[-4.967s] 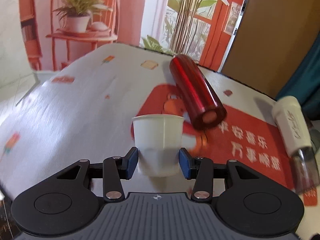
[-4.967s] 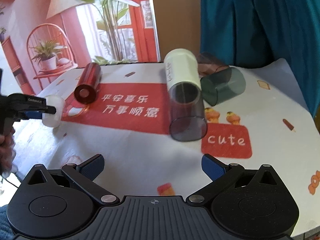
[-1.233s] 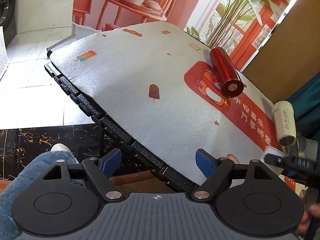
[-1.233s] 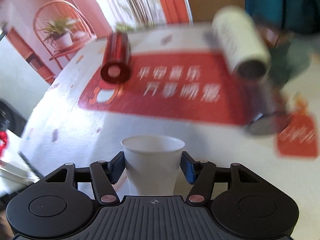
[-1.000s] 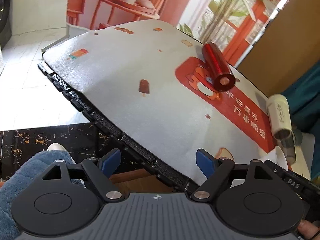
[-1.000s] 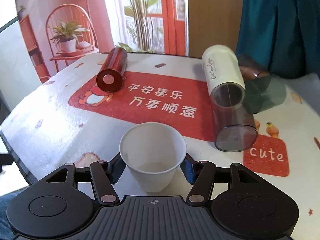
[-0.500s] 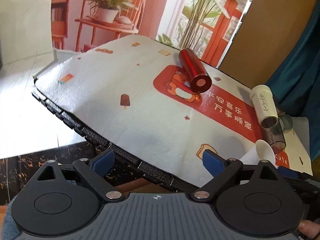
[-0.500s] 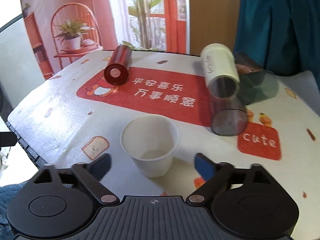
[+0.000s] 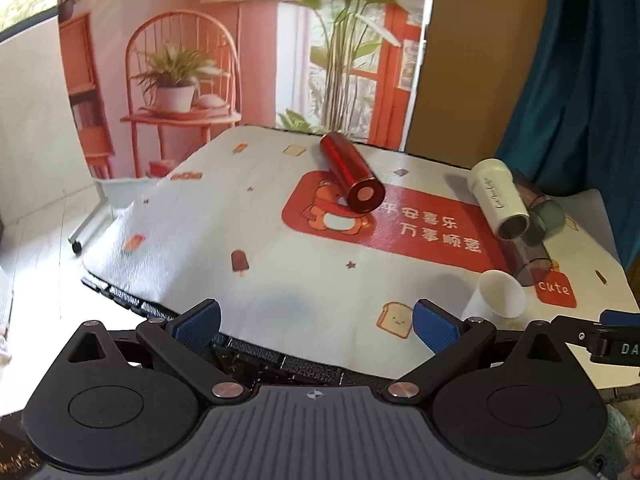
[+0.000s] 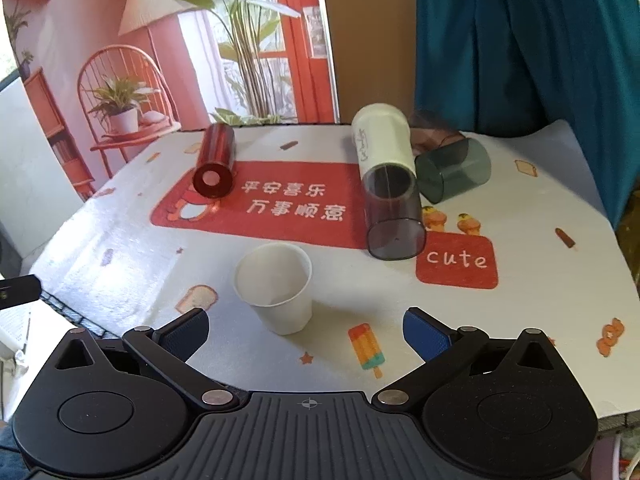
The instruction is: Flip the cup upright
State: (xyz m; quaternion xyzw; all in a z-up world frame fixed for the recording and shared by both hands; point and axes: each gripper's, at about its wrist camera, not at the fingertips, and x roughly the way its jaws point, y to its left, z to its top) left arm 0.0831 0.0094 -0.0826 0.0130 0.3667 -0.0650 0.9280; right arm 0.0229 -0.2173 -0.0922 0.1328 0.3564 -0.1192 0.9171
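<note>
The white paper cup [image 10: 276,286] stands upright, mouth up, on the worktop [image 10: 120,240] at lower centre of the right wrist view, just beyond the right claw [image 10: 306,330], whose fingers are spread wide and touch nothing. The left claw [image 9: 316,320] is likewise spread and empty at the worktop's near edge. Behind the cup, a red tumbler [image 10: 215,162], a white-and-clear bottle [image 10: 386,172] and a dark green cup [image 10: 452,170] lie on their sides.

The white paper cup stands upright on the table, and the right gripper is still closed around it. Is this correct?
Not quite. The white paper cup does stand upright, but the right gripper is open, its fingers apart from the cup. The right wrist view shows this.
</note>
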